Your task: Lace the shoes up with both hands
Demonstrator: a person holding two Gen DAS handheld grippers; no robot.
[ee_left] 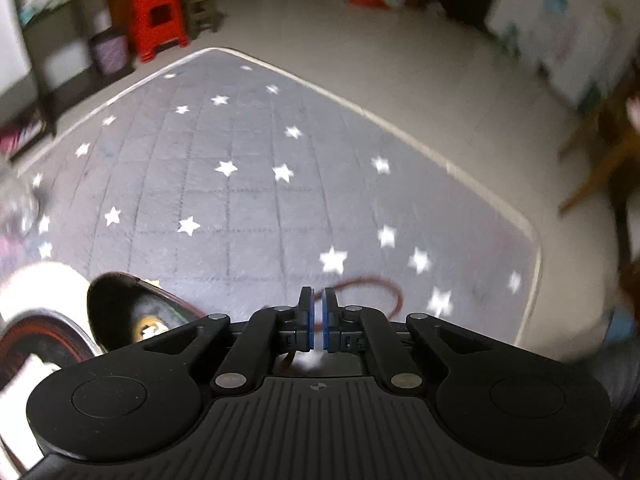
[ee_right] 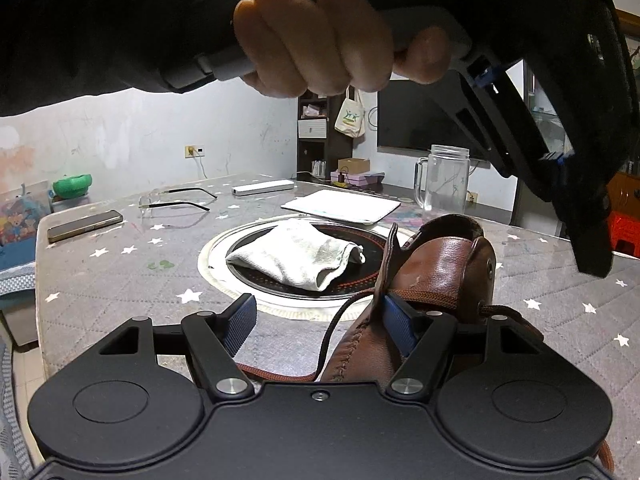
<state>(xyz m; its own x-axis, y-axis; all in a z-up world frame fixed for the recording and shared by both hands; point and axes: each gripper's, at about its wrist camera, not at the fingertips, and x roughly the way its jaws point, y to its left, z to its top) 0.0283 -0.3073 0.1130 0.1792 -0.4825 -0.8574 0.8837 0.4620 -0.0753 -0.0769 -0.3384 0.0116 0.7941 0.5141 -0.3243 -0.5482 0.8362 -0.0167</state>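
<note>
Brown leather, scuffed and glossy, forms the lace-up shoe point(ee_right: 436, 276) that lies on the grey star-printed quilted bench point(ee_right: 132, 272), its long axis running away from my right jaws point(ee_right: 320, 326) towards the clear glass mug point(ee_right: 444, 180). My right jaws stand released and wide: the right blue pad presses against the shoe's flank, the left pad hangs in free air, and the thin dark lace end point(ee_right: 332, 332) loops up between them without being pinched. My left jaws point(ee_left: 318, 316) are clenched; the reddish-brown braided shoelace point(ee_left: 372, 286) curves out from between the pads across the bench, so I judge them to be grasping it. The left unit hangs above the shoe in the right view, gripped by a hand point(ee_right: 320, 36). The right jaws are nearer the eyelets.
</note>
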